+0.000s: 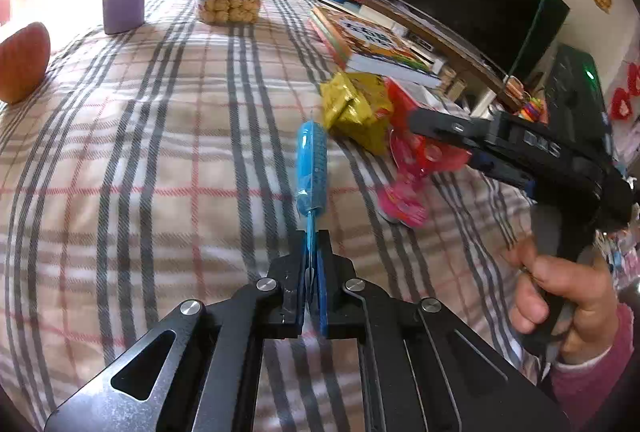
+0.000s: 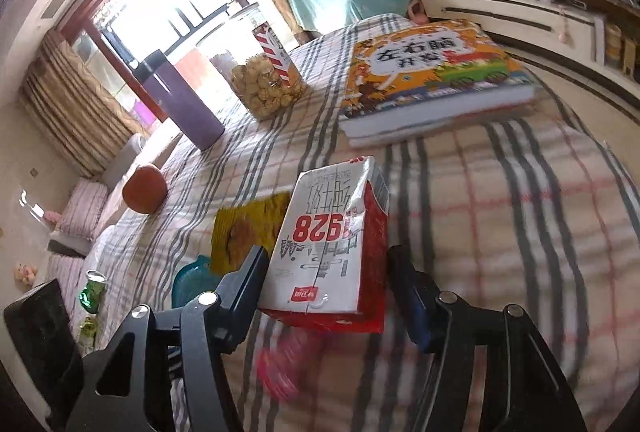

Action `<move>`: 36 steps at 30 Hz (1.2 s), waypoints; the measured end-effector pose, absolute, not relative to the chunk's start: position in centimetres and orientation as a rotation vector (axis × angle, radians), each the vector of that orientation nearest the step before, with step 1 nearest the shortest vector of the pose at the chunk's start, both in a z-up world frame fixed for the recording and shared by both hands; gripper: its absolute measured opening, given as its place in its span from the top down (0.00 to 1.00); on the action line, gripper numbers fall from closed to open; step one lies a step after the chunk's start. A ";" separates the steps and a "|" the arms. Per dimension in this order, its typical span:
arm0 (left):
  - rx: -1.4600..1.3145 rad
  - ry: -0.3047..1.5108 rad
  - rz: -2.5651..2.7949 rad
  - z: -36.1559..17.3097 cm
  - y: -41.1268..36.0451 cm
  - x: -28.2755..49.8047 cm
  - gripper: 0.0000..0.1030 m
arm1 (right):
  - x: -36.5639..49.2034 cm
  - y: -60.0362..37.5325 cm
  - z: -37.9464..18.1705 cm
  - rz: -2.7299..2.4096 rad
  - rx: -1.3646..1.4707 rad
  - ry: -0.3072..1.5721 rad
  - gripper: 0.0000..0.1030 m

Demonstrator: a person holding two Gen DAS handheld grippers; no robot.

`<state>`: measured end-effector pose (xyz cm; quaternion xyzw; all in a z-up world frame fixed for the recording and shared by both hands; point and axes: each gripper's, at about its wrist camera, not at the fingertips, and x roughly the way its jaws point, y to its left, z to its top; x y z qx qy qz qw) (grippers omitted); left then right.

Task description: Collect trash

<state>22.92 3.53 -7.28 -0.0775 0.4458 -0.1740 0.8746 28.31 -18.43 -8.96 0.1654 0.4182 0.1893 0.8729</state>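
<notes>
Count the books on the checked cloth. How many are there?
2 that I can tell: the colourful top book lies at the far right of the checked cloth, and a second book sits right under it. More may be hidden in the stack.

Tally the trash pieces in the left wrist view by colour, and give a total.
Blue wrapper: 1
Yellow wrapper: 1
Pink wrapper: 1
Red-and-white carton: 1
Total: 4

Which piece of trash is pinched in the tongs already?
The blue wrapper: the left tongs are shut on its end. The carton sits between the open right tongs; the yellow packet lies untouched.
</notes>
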 end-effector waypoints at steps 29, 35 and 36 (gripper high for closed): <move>-0.065 0.884 -0.204 -7.5 1.4 20.6 0.63 | 22.2 -20.4 -9.4 0.271 0.097 0.861 0.27; -0.044 0.874 -0.202 -7.3 1.0 20.3 0.65 | 21.1 -21.2 -9.5 0.273 0.114 0.857 0.53; -0.051 0.874 -0.209 -7.2 0.9 20.1 0.65 | 20.8 -21.4 -9.4 0.272 0.119 0.852 0.53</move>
